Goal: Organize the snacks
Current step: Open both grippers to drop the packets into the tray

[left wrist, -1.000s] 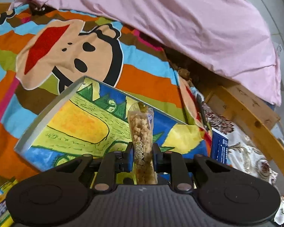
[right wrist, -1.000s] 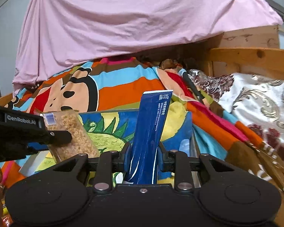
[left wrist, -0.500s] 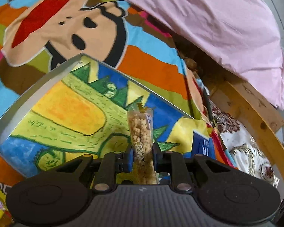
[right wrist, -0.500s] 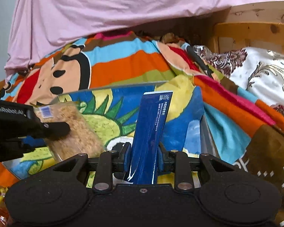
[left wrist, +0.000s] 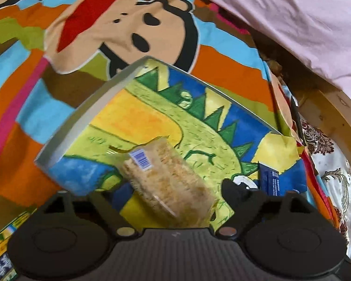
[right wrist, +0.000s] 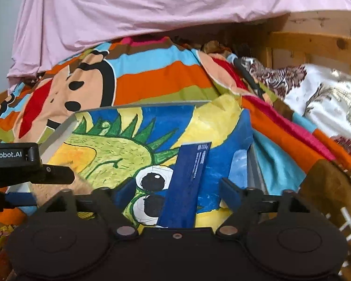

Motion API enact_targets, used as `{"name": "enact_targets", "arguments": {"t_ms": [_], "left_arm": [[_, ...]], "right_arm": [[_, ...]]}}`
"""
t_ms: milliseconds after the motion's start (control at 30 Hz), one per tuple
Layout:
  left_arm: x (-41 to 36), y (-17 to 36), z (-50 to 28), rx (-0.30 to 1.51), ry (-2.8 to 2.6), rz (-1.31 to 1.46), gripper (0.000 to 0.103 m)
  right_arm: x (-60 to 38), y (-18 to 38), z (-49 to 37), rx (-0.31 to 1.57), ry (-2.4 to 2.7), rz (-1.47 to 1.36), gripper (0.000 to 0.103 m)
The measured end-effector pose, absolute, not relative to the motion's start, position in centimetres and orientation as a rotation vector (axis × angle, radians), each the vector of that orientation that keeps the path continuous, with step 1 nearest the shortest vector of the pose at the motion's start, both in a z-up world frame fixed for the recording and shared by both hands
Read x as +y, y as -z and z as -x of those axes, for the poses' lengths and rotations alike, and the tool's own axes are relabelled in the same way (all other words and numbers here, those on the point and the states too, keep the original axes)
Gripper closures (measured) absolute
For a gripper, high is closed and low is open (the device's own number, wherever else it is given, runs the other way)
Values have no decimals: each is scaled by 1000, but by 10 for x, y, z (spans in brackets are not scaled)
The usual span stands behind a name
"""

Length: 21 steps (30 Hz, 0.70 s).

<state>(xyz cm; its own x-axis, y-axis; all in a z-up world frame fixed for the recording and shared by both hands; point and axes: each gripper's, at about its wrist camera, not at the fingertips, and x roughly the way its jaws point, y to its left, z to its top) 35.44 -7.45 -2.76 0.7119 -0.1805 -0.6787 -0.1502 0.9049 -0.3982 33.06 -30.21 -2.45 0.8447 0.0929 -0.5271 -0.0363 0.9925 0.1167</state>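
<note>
A grey box (left wrist: 82,121) lined with a dinosaur drawing lies on the bed. My left gripper (left wrist: 161,196) is open above it; a clear bag of tan crunchy snack (left wrist: 168,182) lies loose between the spread fingers, over the box floor. My right gripper (right wrist: 175,194) is open too; a dark blue snack packet (right wrist: 187,185) lies slanted between its fingers on the drawing. The blue packet also shows in the left wrist view (left wrist: 270,181). The left gripper shows in the right wrist view (right wrist: 30,168) at the left, over the tan bag (right wrist: 58,189).
A striped cartoon-monkey blanket (left wrist: 119,28) covers the bed. A pink sheet (right wrist: 152,7) hangs behind. A wooden bed frame (right wrist: 316,39) and a patterned white cloth (right wrist: 327,93) are at the right. Yellow snack packs (left wrist: 0,245) lie at the lower left.
Both grippers opened. The tan snack bag dropped from the left gripper and the blue packet from the right, both falling flat into the box.
</note>
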Motion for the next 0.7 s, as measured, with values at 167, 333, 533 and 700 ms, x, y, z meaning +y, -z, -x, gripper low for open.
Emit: {"name": "enact_targets", "arguments": {"t_ms": [167,333,533,700], "left_arm": [[-62,16,-339,770,31,490,3],[-69,3,-333,790,32,414,1],[-72,-15,-308,757,50,433,1],[-72,-36,-272,664,66,394,1]], "right_arm": [[-306,3,-309,550,-48,-105,13],[-306,-20,-287,579,-24,-54,7],[-308,-54,-251,523,-23,-72,3],[-306,-79,-213,439,-20,-66,1]]}}
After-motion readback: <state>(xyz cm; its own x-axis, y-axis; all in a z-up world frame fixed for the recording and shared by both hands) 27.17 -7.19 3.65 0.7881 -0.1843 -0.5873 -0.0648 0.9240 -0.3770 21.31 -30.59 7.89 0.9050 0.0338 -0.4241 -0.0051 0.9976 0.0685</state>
